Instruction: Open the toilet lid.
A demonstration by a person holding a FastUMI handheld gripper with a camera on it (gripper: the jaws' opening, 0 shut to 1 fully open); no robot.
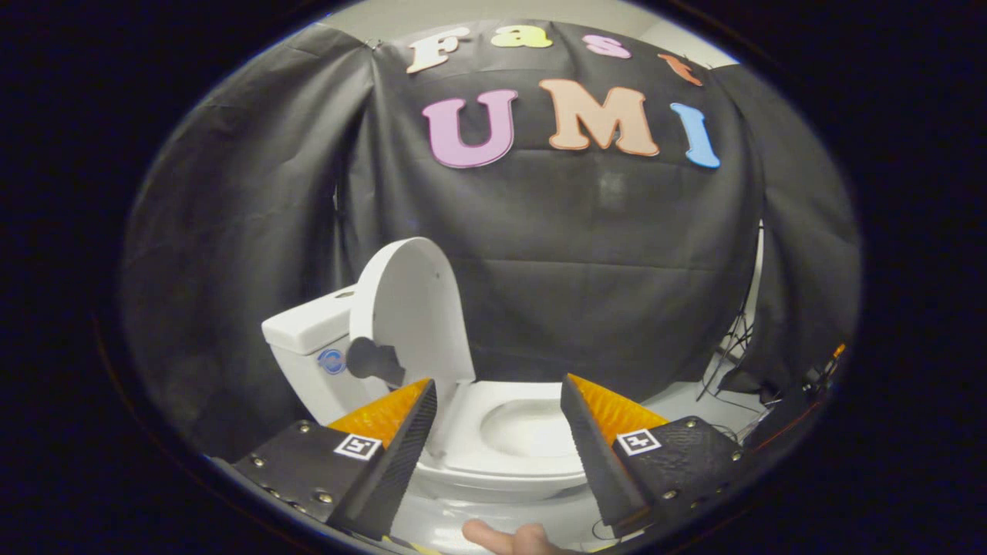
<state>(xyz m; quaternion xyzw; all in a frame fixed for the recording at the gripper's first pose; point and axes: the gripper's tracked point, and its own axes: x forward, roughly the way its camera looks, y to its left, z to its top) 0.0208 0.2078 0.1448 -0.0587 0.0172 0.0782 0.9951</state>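
Two fingers of the gripper (497, 393) rise at the bottom of our gripper view, and we see its jaws standing wide apart with nothing between them but open air. Just ahead of them, framed in the gap, sits the white ceramic toilet (532, 455), its oval seat lying flat around the pale bowl. The smooth white plastic toilet lid (412, 308) is already raised: it stands nearly upright at the back of the seat, leaning toward the white rectangular cistern (308, 327) behind it, well beyond the fingertips and a little to the left of the left finger. A small round blue mark shows on the cistern's front, too small for us to make out. Behind the toilet hangs the creased black cloth wall (617, 254) of the booth. Below the fingers we see part of a person's hand (509, 537), and off to the right some dark cables (732, 347) trail down onto the pale floor (678, 405).
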